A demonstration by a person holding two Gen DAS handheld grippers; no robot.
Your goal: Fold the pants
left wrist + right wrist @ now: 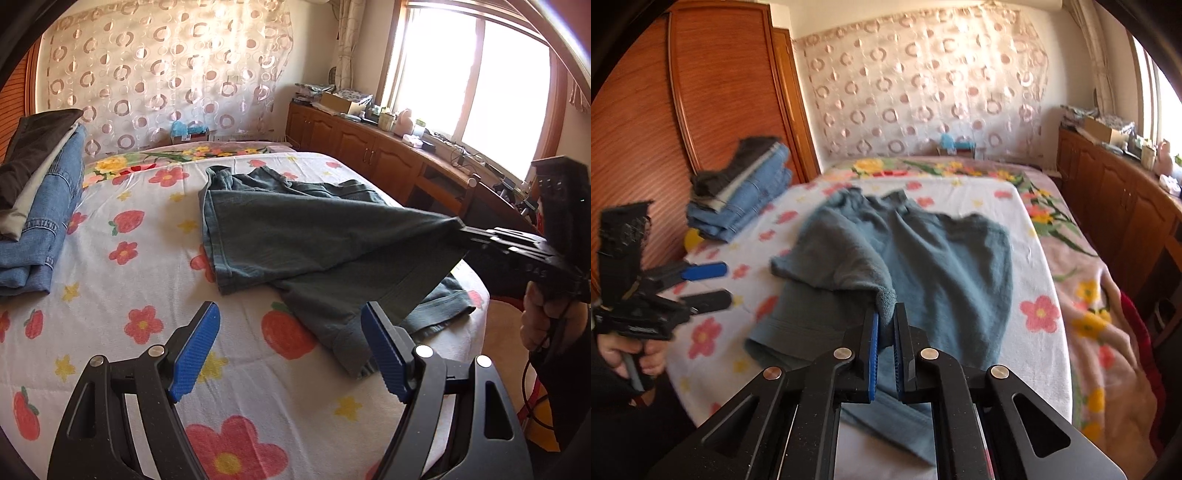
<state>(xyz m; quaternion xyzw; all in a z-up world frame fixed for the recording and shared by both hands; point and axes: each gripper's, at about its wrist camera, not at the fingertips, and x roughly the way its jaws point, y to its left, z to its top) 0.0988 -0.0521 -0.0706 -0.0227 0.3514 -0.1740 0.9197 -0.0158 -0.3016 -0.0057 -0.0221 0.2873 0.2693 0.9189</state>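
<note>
Teal pants point(295, 229) lie on the flowered bed sheet point(122, 280), waistband toward the far wall. My right gripper point(886, 317) is shut on a fold of the pants point(923, 258) and holds that part lifted off the bed; in the left wrist view the right gripper point(461, 227) pulls the cloth up into a taut sheet at the right. My left gripper point(290, 321) is open and empty, low over the sheet just left of a pant leg hem; it also shows at the left of the right wrist view point(711, 282).
A stack of folded jeans and dark clothes point(37, 206) sits at the bed's left side, in front of a wooden wardrobe point(701, 110). A wooden cabinet point(369, 147) with clutter runs under the window on the right. A floral blanket point(1089, 288) covers the bed's right part.
</note>
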